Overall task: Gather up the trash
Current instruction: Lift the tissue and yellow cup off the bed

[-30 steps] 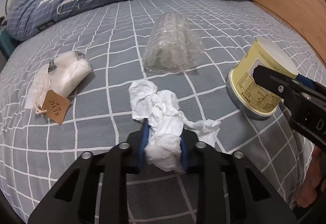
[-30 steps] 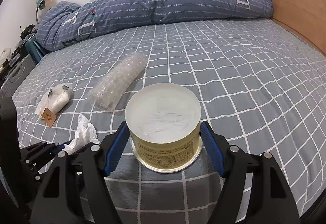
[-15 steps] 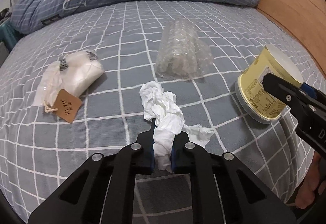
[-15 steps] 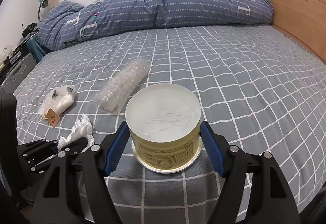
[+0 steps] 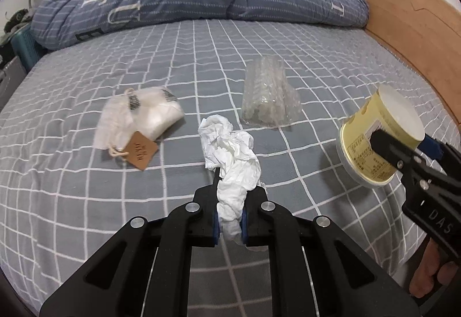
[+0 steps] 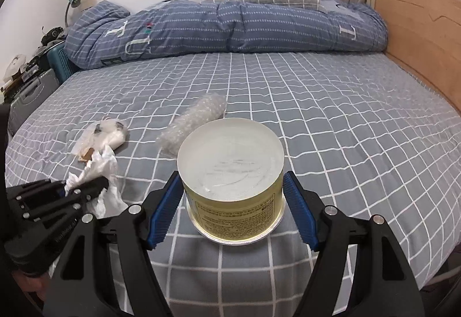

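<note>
Nearest to me, my left gripper [image 5: 229, 226] is pinched tight on the crumpled white tissue [image 5: 230, 155], which stands up out of the blue pads and looks clear of the checked bedsheet [image 5: 72, 187]. My right gripper [image 6: 232, 207] is spread wide around the yellow tub [image 6: 230, 173], its blue pads on either side of the wall; the tub is tilted in my left view and looks lifted off the sheet, so I judge it held, though I cannot see the pads pressing.

So I have 2 pieces in hand, and the step is the carry-off. No bin shows in either view, so the next move calls for turning both hands toward wherever the trash goes, keeping the tub's grip firm and the tissue's loose end from snagging.

Farther out on the sheet lie 2 more pieces for later: the white pouch with a brown tag [image 5: 141, 118] to the left, and the roll of bubble wrap [image 5: 268, 98] beyond the tissue. Past them sits the folded blue quilt [image 5: 201, 0].
</note>
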`<action>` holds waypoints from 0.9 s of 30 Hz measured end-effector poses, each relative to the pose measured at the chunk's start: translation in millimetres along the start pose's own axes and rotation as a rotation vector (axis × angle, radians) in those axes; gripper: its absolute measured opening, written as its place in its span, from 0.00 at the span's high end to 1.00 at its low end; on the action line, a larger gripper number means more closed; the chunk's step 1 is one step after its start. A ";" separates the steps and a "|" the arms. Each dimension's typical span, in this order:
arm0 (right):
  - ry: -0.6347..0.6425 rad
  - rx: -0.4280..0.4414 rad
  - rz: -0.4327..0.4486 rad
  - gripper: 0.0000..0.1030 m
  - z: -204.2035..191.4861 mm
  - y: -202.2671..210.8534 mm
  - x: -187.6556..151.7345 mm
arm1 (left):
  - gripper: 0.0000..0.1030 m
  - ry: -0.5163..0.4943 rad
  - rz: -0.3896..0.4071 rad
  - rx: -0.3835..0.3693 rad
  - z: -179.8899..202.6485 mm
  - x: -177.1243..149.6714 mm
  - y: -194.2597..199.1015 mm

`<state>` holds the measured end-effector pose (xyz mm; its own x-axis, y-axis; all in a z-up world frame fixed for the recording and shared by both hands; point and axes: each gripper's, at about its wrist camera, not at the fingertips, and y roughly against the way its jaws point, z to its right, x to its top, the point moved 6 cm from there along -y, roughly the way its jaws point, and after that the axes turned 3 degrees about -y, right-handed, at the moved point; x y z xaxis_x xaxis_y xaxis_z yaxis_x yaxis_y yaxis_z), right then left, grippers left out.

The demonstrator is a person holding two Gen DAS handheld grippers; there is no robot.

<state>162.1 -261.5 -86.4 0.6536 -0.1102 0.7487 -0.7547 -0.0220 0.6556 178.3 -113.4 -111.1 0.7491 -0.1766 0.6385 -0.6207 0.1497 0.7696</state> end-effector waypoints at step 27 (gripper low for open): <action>0.024 0.041 0.043 0.34 -38.7 94.8 -25.5 | 0.91 0.061 0.028 0.015 -19.3 -54.4 95.5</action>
<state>76.0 -222.4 -39.6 0.6213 -0.0883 0.7786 -0.7835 -0.0589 0.6186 82.7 -70.7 -72.4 0.7440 -0.1126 0.6586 -0.6445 0.1393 0.7518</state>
